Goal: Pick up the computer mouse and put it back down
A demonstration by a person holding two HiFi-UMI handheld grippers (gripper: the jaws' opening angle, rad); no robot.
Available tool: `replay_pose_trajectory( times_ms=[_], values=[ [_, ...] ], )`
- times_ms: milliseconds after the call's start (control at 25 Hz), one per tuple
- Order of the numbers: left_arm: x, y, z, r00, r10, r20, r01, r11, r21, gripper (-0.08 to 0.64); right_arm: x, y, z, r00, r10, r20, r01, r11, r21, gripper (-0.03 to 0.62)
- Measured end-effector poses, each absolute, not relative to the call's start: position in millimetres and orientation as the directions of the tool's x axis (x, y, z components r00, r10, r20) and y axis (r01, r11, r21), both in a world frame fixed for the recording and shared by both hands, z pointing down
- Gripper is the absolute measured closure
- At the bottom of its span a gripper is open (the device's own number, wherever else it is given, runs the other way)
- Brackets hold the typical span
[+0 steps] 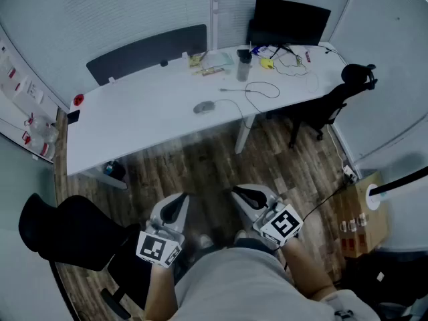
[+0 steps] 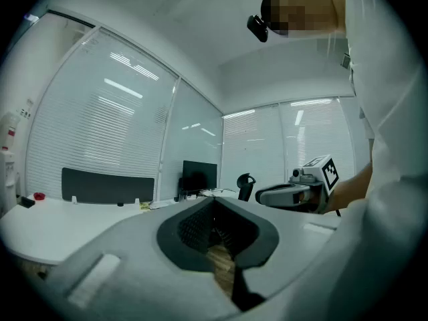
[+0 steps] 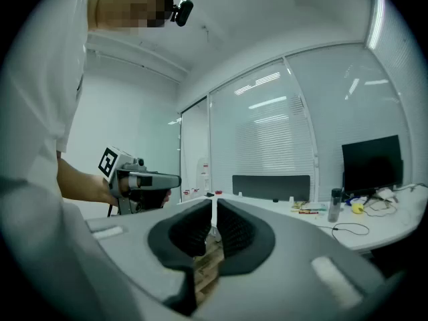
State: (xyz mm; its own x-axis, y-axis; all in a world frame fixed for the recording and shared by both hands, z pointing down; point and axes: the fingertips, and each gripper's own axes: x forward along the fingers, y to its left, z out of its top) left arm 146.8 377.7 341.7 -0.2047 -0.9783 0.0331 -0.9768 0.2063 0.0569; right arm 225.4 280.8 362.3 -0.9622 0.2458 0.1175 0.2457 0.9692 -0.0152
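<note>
On the white worktop [image 1: 134,112] lies one grey computer mouse [image 1: 204,106], well apart from the pair: left tongs [image 1: 179,200] and right tongs [image 1: 242,194], both closed on nothing, over the wooden floor [image 1: 200,166]
</note>
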Motion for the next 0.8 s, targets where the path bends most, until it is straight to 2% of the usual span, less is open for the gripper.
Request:
replay_pose_trajectory(
  times_ms=[800],
  values=[
    [64, 430, 376, -0.22, -0.974, 0.059, -0.969, 0.225, 0.098, 0.552, 151, 302, 386, -0.972, 0.183, 0.151, 0.177, 0.983, -0.05, 0.568]
  ],
)
